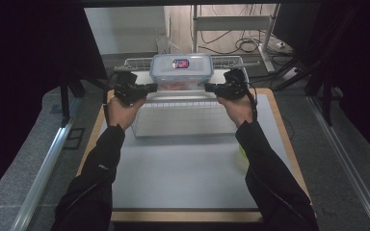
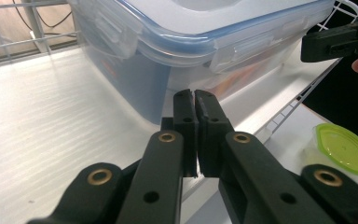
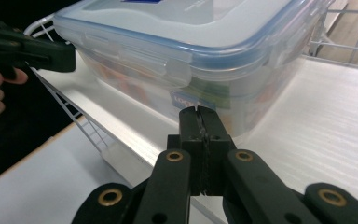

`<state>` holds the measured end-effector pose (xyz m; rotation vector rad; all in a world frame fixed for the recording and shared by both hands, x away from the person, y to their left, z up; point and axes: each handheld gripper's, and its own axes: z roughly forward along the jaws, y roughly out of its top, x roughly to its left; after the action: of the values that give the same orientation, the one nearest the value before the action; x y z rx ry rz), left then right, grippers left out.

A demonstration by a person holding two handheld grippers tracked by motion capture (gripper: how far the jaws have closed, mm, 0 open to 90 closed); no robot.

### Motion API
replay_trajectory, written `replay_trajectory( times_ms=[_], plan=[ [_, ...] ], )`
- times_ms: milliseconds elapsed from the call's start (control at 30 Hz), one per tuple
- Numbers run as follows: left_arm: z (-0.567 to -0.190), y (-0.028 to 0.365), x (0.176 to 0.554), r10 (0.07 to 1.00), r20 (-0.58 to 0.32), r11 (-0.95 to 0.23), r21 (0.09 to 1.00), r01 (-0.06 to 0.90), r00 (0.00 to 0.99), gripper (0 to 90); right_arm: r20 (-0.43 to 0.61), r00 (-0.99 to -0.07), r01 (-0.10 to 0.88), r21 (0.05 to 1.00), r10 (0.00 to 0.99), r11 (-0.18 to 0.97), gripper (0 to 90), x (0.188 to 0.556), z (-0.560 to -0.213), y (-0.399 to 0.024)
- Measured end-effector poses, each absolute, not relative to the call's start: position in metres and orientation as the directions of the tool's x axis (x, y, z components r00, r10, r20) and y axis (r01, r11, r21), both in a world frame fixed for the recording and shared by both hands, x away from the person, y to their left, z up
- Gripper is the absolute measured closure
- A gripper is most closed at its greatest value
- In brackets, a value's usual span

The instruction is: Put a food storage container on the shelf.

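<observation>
At the far end of the table [image 1: 188, 183], on a white wire tray [image 1: 183, 120] with a ribbed white floor:

Item 1: clear plastic container [image 1: 181, 72], rectangular, with a blue-edged lid clipped down by side latches and a red-and-blue label on top. It sits toward the far side of the tray, upright. Reddish and orange contents show faintly through the walls; what they are cannot be told.

Item 2: left gripper [image 1: 150, 87], black, held in the person's left hand [image 1: 123, 108]. Its 2 jaws are pressed together with nothing between them. The tips point at the container's left end, just beside its lower wall; contact cannot be told. In the left gripper view the closed tips [image 2: 195, 100] sit in front of the container's near corner.

Item 3: right gripper [image 1: 210, 87], black, held in the right hand [image 1: 238, 108]. Jaws likewise together and empty, tips aimed at the container's right end, just beside it. In the right gripper view the tips [image 3: 198, 114] lie close to a small label on the container wall.

Item 4: small green-lidded cup [image 2: 345, 148], on the table outside the tray, near the person's right forearm.
</observation>
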<state>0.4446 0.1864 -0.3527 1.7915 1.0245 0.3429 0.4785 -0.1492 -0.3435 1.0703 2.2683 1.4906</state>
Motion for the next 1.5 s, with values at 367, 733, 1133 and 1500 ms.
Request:
replay_trajectory(
  times_ms=[367, 733, 1133, 1500],
  plan=[
    [-0.36, 0.183, 0.432, 0.754, -0.198, -0.163, 0.867, 0.471, 0.626, 79.8, 0.191, -0.713, 0.444, 0.867, 0.674, 0.224, 85.2, 0.471, -0.344, -0.157],
    [-0.371, 0.19, 0.402, 0.741, -0.161, -0.193, 0.879, 0.436, 0.652, 61.2, 0.163, -0.739, 0.422, 0.868, 0.654, 0.261, 66.7, 0.45, -0.351, -0.163],
    [-0.389, 0.179, 0.367, 0.734, -0.09, -0.264, 0.875, 0.405, 0.674, 42.8, 0.116, -0.767, 0.394, 0.862, 0.632, 0.32, 49.1, 0.419, -0.369, -0.162],
    [-0.415, 0.175, 0.336, 0.732, -0.044, -0.311, 0.866, 0.391, 0.679, 26.2, 0.066, -0.771, 0.375, 0.851, 0.634, 0.368, 32.5, 0.392, -0.394, -0.168]
  ],
)
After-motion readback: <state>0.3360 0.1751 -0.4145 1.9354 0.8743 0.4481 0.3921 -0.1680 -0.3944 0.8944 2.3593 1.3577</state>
